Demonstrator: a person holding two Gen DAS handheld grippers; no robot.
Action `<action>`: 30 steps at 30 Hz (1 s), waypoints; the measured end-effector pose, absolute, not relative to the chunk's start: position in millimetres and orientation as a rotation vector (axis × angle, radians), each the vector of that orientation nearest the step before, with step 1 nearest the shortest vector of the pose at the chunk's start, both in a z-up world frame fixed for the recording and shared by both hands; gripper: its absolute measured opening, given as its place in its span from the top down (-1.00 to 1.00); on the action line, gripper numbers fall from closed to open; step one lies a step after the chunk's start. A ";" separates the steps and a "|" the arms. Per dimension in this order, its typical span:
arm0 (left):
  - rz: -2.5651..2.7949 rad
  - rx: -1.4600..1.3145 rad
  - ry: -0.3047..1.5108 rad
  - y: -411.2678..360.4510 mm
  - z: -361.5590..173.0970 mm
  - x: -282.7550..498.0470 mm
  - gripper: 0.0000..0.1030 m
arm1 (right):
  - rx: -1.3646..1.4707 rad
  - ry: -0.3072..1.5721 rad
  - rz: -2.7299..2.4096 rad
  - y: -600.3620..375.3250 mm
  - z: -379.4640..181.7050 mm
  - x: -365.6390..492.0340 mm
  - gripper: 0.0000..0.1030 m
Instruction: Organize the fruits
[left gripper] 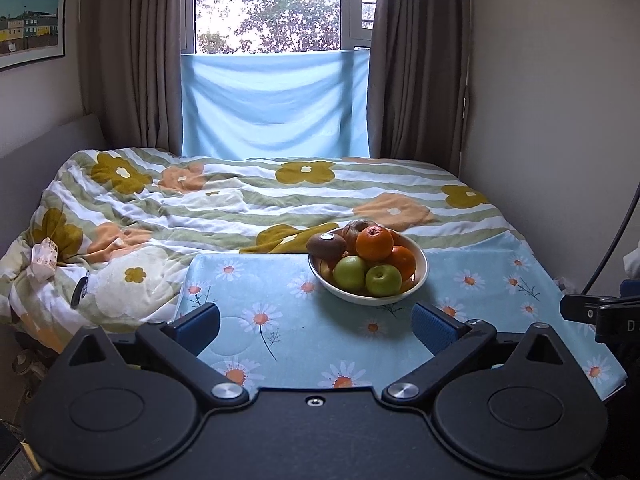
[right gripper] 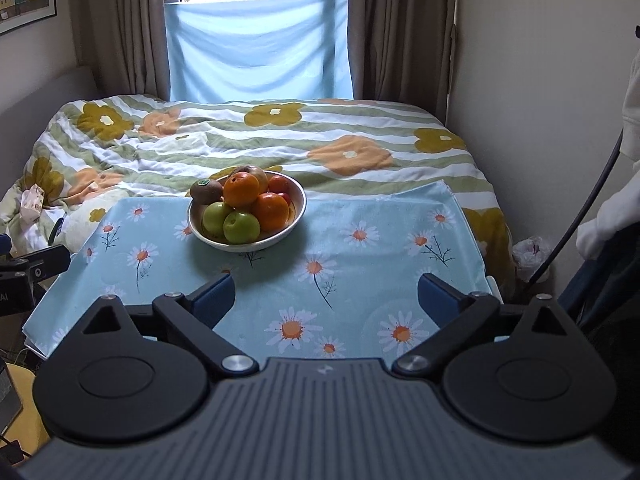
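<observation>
A white bowl (left gripper: 420, 276) stands on a light blue daisy-print cloth (left gripper: 280, 304). It holds two green apples (left gripper: 383, 280), oranges (left gripper: 374, 243), a brown kiwi (left gripper: 326, 245) and a reddish-brown fruit at the back. The bowl (right gripper: 298, 208) also shows in the right wrist view, with the green apples (right gripper: 241, 227), the oranges (right gripper: 241, 189) and the kiwi (right gripper: 206, 191). My left gripper (left gripper: 316, 320) is open and empty, short of the bowl. My right gripper (right gripper: 326, 296) is open and empty, nearer than the bowl and to its right.
The cloth (right gripper: 380, 240) lies over a table set against a bed with a flowered quilt (left gripper: 240, 200). Walls close in on the right (left gripper: 560, 120). A black cable (right gripper: 580, 216) hangs at right. The other gripper shows at the edge of each view (left gripper: 600, 312), (right gripper: 24, 272).
</observation>
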State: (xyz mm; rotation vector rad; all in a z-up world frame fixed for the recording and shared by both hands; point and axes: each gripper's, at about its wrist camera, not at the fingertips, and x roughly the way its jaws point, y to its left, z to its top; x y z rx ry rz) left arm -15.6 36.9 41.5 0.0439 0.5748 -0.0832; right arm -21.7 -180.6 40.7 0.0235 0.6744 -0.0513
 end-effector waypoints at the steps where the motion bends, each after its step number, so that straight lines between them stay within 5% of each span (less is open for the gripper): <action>1: -0.083 0.052 0.573 35.3 41.6 -17.0 -1.00 | 0.027 0.676 -0.056 -181.1 39.1 -22.6 -1.00; 30: -0.095 0.071 0.535 27.6 45.2 -27.7 -1.00 | 0.038 0.680 -0.057 -177.5 38.6 -27.8 -1.00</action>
